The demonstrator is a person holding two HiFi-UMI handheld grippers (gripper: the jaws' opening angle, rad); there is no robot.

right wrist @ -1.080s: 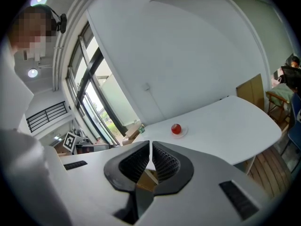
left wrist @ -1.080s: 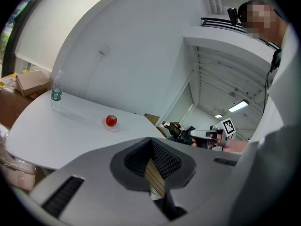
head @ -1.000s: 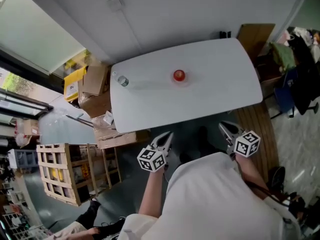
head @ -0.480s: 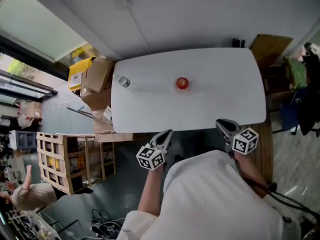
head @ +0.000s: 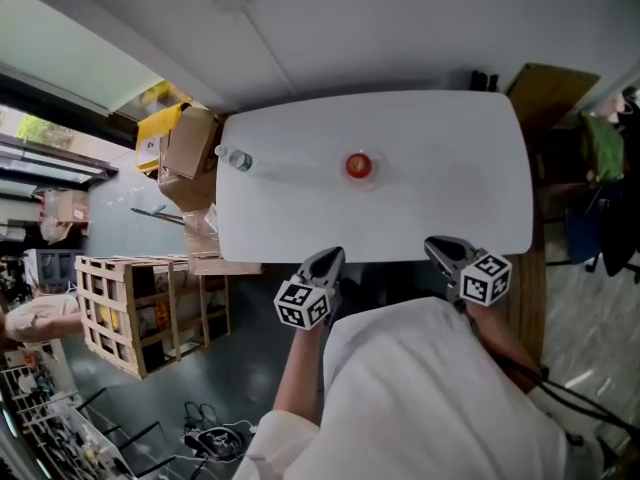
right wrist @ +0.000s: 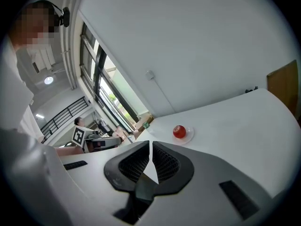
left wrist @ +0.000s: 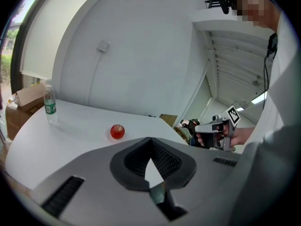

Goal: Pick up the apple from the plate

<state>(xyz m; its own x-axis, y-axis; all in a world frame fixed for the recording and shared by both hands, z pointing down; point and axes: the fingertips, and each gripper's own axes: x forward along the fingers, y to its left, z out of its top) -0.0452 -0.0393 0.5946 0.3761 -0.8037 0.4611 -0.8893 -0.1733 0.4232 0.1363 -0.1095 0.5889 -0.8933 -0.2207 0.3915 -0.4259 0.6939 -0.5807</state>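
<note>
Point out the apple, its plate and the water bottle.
apple point(head: 358, 165), head view, top of the fruit.
plate point(right wrist: 190, 135), right gripper view, bare rim right of the apple.
water bottle point(left wrist: 50, 106), left gripper view, green label.

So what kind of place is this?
Probably a workshop or storage room, not a home: a bare white table, piled cardboard boxes beside it, and a slatted wooden crate on the floor.

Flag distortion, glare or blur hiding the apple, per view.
Head view: sharp, evenly lit, apple small but clear. Left gripper view: heavy fisheye, dark vignette corners, apple clear. Right gripper view: same fisheye, bright window at left, apple unobscured.
</note>
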